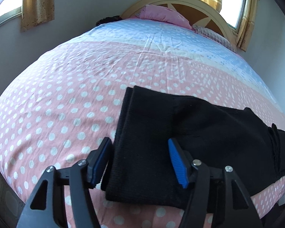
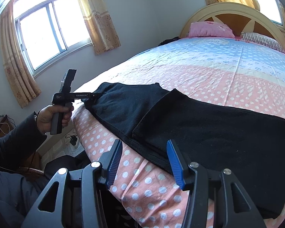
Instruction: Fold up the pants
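While both tongs are close above the near edge of the bed, each one stands released, with its blue pads wide apart and nothing held between them. In the left wrist view, the left gripper [image 1: 140, 159] hovers over the black pants [image 1: 180, 125], and the ribbed end of the cloth lies just between and below its two pads; I cannot tell if the pads touch the cloth. In the right wrist view, the right gripper [image 2: 144, 163] is at the bed's edge, its left pad over the dotted sheet [image 2: 142, 186] and its right pad over the border of the pants [image 2: 209, 129]. The pants are already doubled: an upper layer lies on a lower one, and the whole bundle stretches along the near side of the bed in front of both tongs. To the far left of the right gripper, the person's left hand [image 2: 51, 117] grips the handle of the other tool, whose tips reach the far end of the pants. Beyond the pants the sheet changes from pink to blue. Further away lie a pink pillow [image 2: 210, 29] and a striped pillow [image 2: 264, 40] against the arched headboard [image 2: 195, 15], with a window [image 2: 47, 32] and yellow curtains [image 2: 98, 19] behind.
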`<state>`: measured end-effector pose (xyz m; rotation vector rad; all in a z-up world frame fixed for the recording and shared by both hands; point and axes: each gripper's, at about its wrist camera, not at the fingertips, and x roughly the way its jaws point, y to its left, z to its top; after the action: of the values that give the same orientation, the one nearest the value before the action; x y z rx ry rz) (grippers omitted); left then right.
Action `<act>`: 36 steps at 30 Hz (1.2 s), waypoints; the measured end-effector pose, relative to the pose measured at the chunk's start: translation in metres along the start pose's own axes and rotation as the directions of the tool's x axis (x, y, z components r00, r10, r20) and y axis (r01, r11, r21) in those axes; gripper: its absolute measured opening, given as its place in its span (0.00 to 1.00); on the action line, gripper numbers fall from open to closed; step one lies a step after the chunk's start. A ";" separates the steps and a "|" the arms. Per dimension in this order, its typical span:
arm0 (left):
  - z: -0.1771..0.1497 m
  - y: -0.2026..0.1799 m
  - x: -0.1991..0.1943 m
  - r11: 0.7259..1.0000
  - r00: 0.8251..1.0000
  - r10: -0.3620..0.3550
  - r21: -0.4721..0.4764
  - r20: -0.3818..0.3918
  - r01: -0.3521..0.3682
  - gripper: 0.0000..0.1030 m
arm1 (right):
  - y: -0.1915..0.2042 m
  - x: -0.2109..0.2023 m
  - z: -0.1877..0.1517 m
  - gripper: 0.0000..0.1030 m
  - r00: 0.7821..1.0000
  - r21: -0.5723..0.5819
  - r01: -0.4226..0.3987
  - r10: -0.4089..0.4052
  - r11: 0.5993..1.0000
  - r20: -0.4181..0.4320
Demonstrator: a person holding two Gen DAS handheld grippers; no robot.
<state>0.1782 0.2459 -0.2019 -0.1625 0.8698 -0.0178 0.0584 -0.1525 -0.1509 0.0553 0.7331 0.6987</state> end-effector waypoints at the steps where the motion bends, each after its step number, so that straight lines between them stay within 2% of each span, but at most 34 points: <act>1: 0.001 0.001 -0.002 0.999 0.999 -0.032 0.004 -0.006 0.032 0.39 | 0.000 -0.001 0.000 0.49 1.000 0.000 0.002 -0.002 1.000 0.002; 2: 0.002 0.003 -0.005 0.997 0.997 -0.078 -0.009 -0.015 0.077 0.31 | 0.000 -0.001 0.000 0.49 1.000 0.000 0.004 -0.004 1.000 0.004; 3: 0.003 0.008 -0.007 0.991 0.992 -0.127 -0.047 -0.026 0.126 0.27 | 0.000 -0.002 0.000 0.49 1.000 0.000 0.008 -0.008 1.000 0.009; 5: 0.004 0.010 -0.011 0.984 0.987 -0.157 -0.084 -0.023 0.154 0.26 | -0.002 -0.004 0.001 0.49 1.000 0.005 0.013 -0.013 1.000 0.016; 9: 0.011 0.000 -0.029 0.979 0.983 -0.183 -0.092 0.017 0.184 0.26 | -0.009 -0.010 0.003 0.49 0.999 0.026 0.037 -0.038 0.999 0.038; 15: 0.026 -0.039 -0.071 0.966 0.963 -0.253 -0.021 0.093 0.256 0.26 | -0.023 -0.026 0.008 0.49 0.994 0.068 0.085 -0.089 0.994 0.070; 19: 0.032 -0.075 -0.095 0.938 0.931 -0.346 0.032 0.113 0.345 0.26 | -0.031 -0.043 0.015 0.49 0.985 0.081 0.137 -0.145 0.987 0.098; 23: 0.043 -0.120 -0.114 0.895 0.888 -0.445 0.094 0.118 0.436 0.26 | -0.043 -0.066 0.021 0.49 0.972 0.109 0.177 -0.191 0.978 0.136; 27: 0.050 -0.177 -0.122 0.845 0.847 -0.526 0.169 0.085 0.508 0.26 | -0.062 -0.087 0.021 0.49 0.956 0.152 0.217 -0.241 0.964 0.165; 32: 0.052 -0.244 -0.119 0.795 0.817 -0.577 0.234 0.008 0.560 0.26 | -0.087 -0.109 0.013 0.49 0.939 0.234 0.248 -0.293 0.940 0.181; 36: 0.042 -0.293 -0.110 0.770 0.807 -0.587 0.263 -0.061 0.581 0.26 | -0.106 -0.118 0.006 0.49 0.927 0.292 0.266 -0.327 0.919 0.182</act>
<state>0.1538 -0.0285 -0.0480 -0.1721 0.7526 -0.7226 0.0592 -0.3045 -0.1059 0.2571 0.5923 0.2916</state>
